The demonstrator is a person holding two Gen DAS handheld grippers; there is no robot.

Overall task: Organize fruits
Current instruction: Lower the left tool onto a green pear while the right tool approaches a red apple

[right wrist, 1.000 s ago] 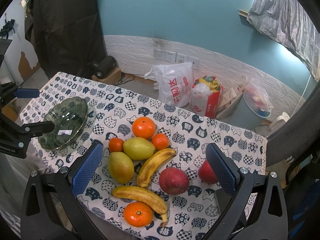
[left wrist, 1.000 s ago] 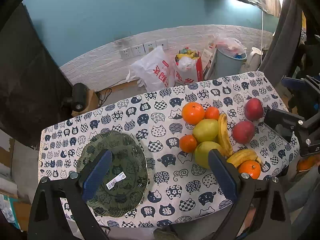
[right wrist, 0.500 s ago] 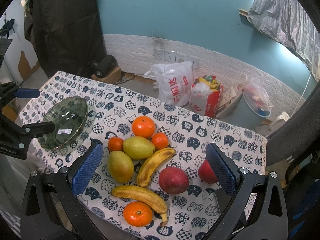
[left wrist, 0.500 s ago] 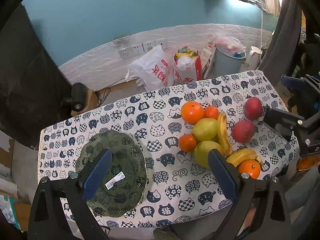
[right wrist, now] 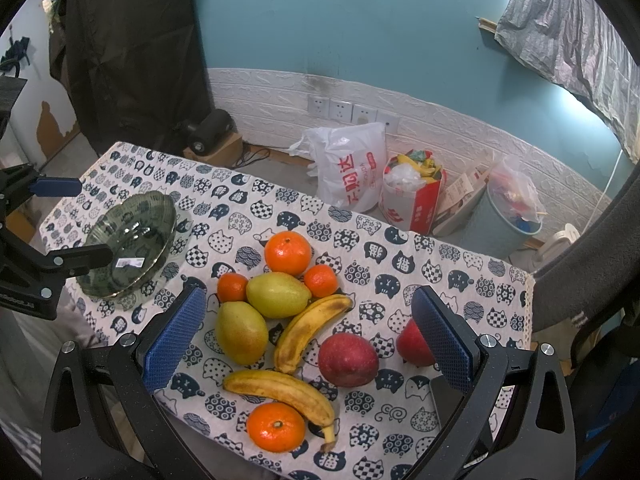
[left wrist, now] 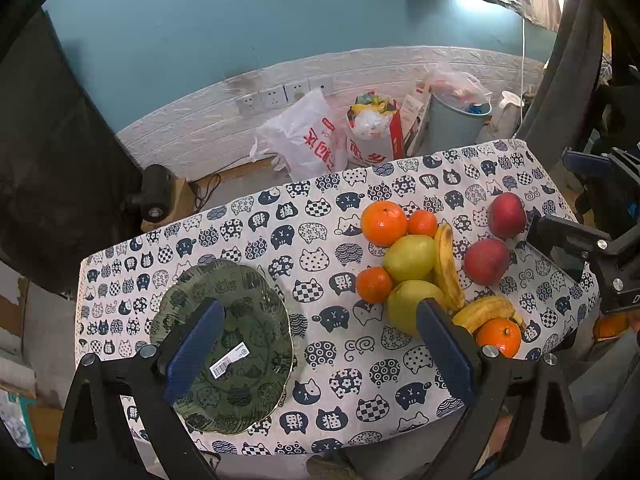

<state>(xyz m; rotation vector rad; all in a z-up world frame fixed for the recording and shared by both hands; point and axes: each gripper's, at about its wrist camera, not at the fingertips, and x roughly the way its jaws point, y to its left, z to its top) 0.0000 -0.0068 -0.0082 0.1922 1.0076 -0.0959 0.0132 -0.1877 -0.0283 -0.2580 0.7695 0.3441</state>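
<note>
Cat-print tablecloth point(right wrist: 400, 264) holds fruit pile point(right wrist: 280, 300), green plate point(left wrist: 240, 396)

1. My left hand-held gripper point(left wrist: 318, 342) hangs in the air with its blue-padded fingers point(left wrist: 194, 350) spread wide, nothing between them.
2. My right hand-held gripper point(right wrist: 308, 330) hovers likewise, blue pads point(right wrist: 442, 334) wide apart and empty.
3. Neither gripper touches anything.
</note>
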